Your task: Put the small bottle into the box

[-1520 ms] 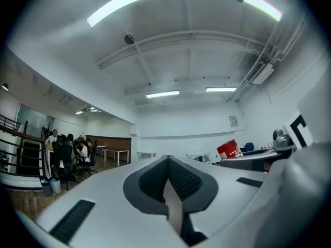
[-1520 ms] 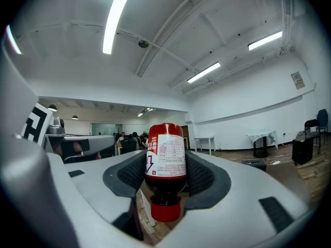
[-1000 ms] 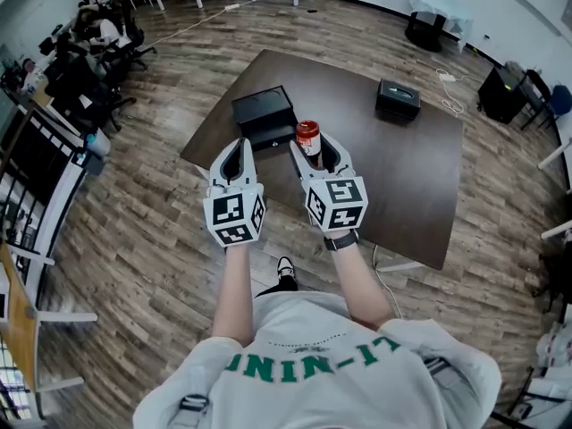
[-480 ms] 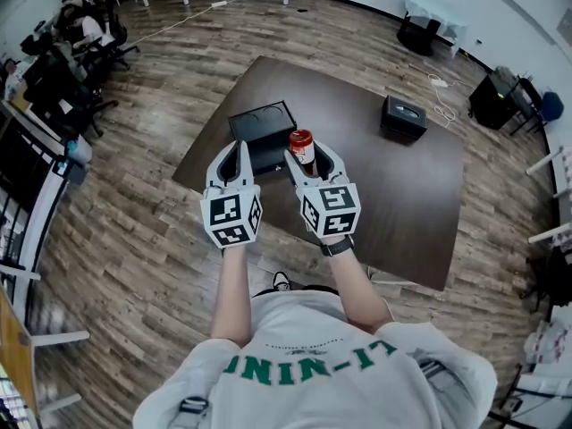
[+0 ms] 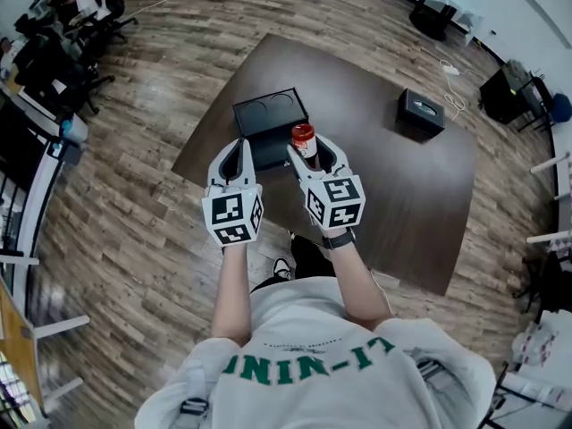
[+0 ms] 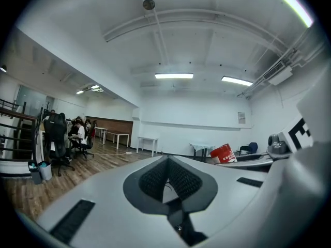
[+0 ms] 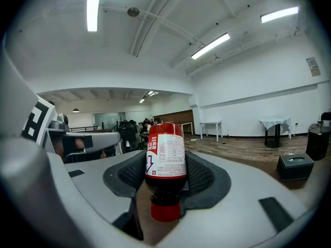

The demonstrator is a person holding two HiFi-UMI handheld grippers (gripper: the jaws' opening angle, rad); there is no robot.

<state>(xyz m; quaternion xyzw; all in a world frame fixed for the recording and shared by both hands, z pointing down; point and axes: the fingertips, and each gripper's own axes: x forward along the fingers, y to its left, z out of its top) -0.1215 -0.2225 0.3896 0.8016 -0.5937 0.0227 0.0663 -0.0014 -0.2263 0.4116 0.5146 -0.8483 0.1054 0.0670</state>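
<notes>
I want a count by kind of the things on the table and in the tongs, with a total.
Small bottle: 1, gripped in the right tongs
Black boxes: 2, the open box and the other box to its right
Total: 3

I see tabletop (image 5: 393, 177) dark matt, floor (image 5: 134, 213) wood planks. Glossy plastic small bottle (image 7: 165, 186) w/ paper label (image 7: 166, 156); box (image 5: 268, 119) matt blk.
</notes>
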